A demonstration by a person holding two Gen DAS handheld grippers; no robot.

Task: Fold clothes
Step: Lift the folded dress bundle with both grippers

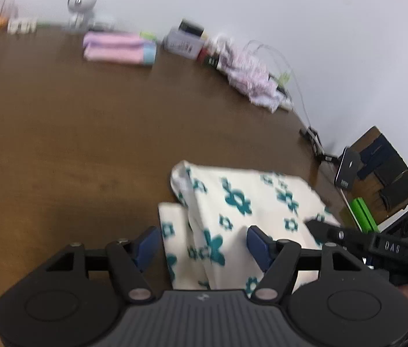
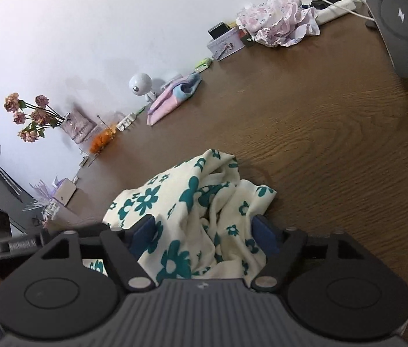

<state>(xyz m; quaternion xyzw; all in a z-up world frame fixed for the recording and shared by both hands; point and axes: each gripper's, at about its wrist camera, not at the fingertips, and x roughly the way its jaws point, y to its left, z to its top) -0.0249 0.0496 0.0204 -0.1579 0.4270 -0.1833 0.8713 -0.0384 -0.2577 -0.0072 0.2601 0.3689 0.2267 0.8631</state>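
Left wrist view. Left gripper (image 1: 202, 244): held low over the brown wooden table (image 1: 73, 121), pointing toward the white wall, jaws spread wide, nothing pinched. Floral garment (image 1: 233, 219), cream with teal flowers: lies on the table between and ahead of the jaws, a folded strip under the left-hand blue pad (image 1: 147, 245), the main panel reaching forward and to the right. The near edge of the cloth is hidden behind the gripper body. Right gripper (image 1: 316, 228): comes in from the right of the jaws, its dark tip over the cloth's right edge; its jaw state cannot be told here. Part of a hand shows at the lower right corner, mostly cut off. Far ahead: folded pink towels (image 1: 114, 47), a crumpled pink-printed garment (image 1: 250, 75), a white round lamp (image 1: 82, 7). The whole picture is blurred; small items by the wall cannot be made out.

Right wrist view. Right gripper (image 2: 202, 238): low over the same table, tilted, jaws spread, the bunched floral garment heaped between them and touching both blue pads without being squeezed. The cloth rises in loose folds just ahead of the jaws; its near part is hidden by the gripper body. To the left of the jaws the left gripper appears as a dark blurred bar, largely hidden. Ahead and right: a dark charging stand (image 2: 400, 29), cut off by the frame edge. Far left by the wall: a vase of dried roses (image 2: 34, 115).
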